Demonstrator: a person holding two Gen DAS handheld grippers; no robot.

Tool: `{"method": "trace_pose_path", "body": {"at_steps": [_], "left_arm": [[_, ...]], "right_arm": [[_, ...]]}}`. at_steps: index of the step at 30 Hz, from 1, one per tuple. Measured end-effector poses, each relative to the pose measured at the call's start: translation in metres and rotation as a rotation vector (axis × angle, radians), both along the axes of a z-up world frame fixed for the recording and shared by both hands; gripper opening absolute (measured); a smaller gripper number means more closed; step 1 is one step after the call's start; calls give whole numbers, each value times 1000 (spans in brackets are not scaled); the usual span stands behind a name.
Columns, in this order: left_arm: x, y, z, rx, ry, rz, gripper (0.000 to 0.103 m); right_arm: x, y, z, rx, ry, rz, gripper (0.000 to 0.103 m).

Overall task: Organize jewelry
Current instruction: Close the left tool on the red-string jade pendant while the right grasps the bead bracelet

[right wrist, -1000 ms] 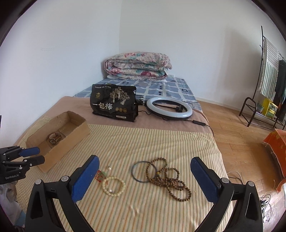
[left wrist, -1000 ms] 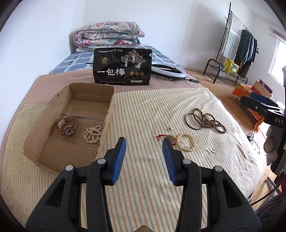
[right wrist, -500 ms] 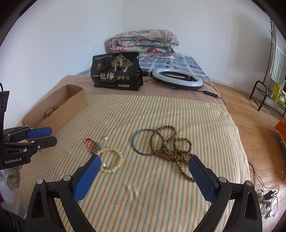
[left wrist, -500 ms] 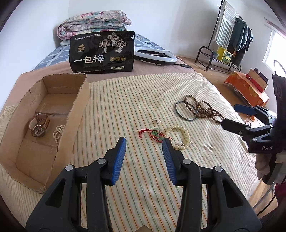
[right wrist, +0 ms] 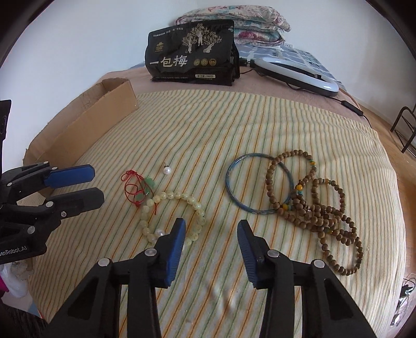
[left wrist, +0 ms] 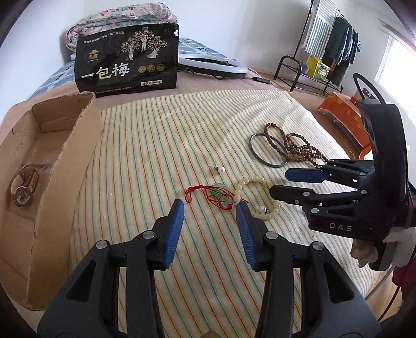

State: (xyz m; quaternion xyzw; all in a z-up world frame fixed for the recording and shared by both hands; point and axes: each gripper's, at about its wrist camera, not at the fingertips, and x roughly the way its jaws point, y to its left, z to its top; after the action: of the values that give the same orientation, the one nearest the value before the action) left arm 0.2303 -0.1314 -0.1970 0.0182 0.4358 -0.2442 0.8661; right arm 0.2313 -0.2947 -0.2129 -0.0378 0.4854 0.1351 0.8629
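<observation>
White walls (right wrist: 78, 39), wooden floor (left wrist: 335, 124), clothes rack (left wrist: 325, 52), bright window (left wrist: 397, 59), folded quilt (right wrist: 254, 23).

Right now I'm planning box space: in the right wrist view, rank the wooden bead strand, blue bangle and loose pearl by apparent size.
1. Wooden bead strand, sprawling widest.
2. Blue bangle.
3. Loose pearl, by far the smallest.

Striped woven cloth (right wrist: 234, 124) seen as matt and slightly rumpled, cardboard box (left wrist: 65, 166) raw and rough-edged, black pouch (right wrist: 192, 54) glossy like foil, brown bead strand (right wrist: 317, 208) wood-like and dull, pale bead bracelet (right wrist: 171, 208) smooth and translucent, bangle (right wrist: 257, 187) glassy, gripper pads (right wrist: 175, 247) ribbed blue rubber.
</observation>
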Motion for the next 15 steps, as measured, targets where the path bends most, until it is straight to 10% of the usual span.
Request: {"method": "trace_pose_path", "body": {"at_steps": [15], "left_arm": [[13,-19,-18,6,38,-27,29]], "right_arm": [[4,2,-7,-81,1,10,22]]}}
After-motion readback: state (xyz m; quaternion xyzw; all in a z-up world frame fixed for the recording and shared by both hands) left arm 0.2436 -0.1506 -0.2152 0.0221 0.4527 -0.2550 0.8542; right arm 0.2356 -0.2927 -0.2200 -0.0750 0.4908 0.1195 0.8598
